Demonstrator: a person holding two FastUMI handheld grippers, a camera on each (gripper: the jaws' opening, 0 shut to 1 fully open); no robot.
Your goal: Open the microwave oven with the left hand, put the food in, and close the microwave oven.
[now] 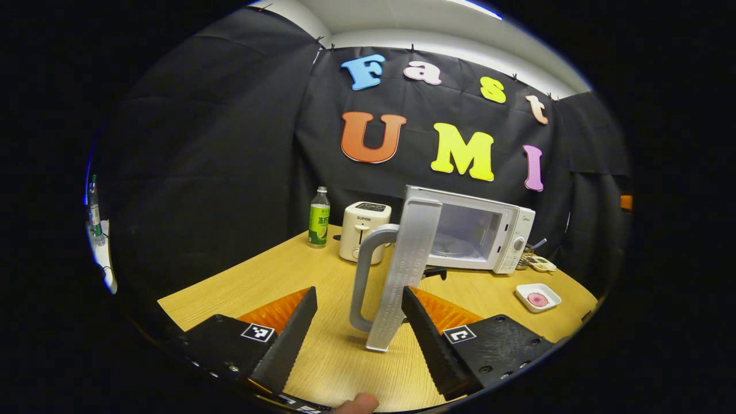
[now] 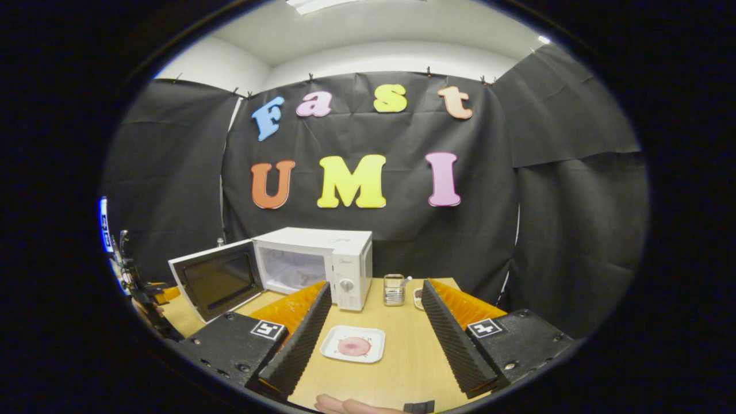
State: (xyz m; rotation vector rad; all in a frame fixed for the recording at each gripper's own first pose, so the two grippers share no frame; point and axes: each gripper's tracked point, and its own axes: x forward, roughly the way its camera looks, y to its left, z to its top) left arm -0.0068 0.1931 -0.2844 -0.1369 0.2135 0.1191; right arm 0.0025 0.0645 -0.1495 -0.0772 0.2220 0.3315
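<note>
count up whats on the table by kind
microwave oven, door open: 1
toaster: 1
bottle: 1
white dish with the pink food: 1
clear holder beside the microwave: 1
total: 5, not counting a few small items near the microwave that are too small to tell apart

A: The table (image 2: 402, 356) looks like pale wood-grain laminate, smooth and matt.

B: Yes, and the microwave oven (image 2: 313, 261) is glossy white, its door (image 1: 405, 270) edge textured grey, the handle (image 1: 363, 276) smooth plastic. The plate (image 2: 352, 344) looks glazed.
</note>
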